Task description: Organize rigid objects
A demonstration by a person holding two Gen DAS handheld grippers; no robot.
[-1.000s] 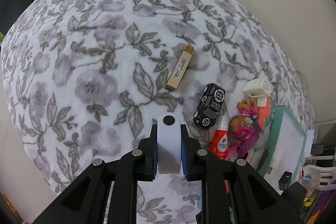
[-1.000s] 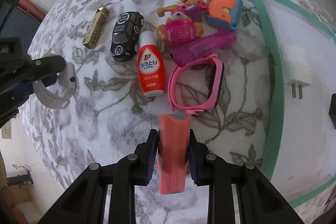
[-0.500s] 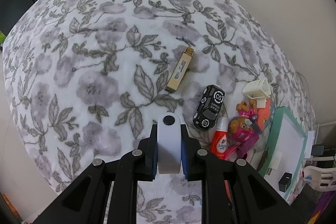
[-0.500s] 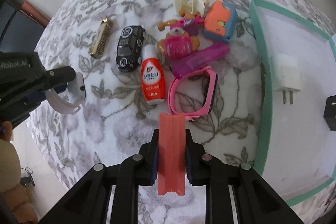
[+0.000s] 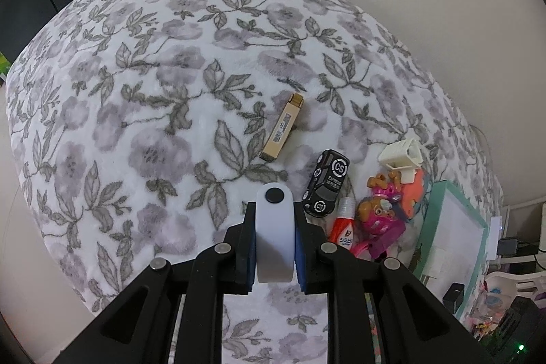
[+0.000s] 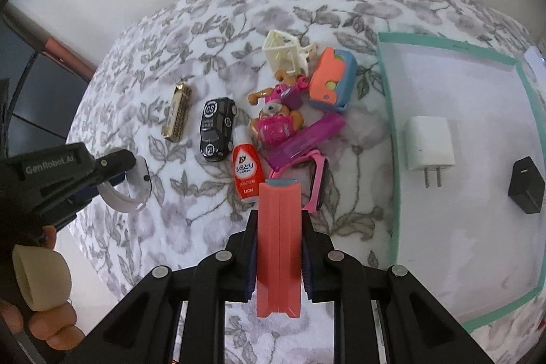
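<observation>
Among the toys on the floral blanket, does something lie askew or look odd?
Yes. The white toy cart lies tipped on its side, and the pink dog figure lies flat against it. The black car stands on its wheels.

A white wristband (image 5: 275,234) with a black stud stands upright at lower centre of the left view, and a coral-red ridged bar (image 6: 279,248) fills the lower centre of the right view. Mid-frame on the floral blanket lie a gold harmonica (image 6: 176,115), black toy car (image 6: 217,128), red bottle (image 6: 245,173), pink figure (image 6: 275,121) and pink watch (image 6: 315,179).
</observation>
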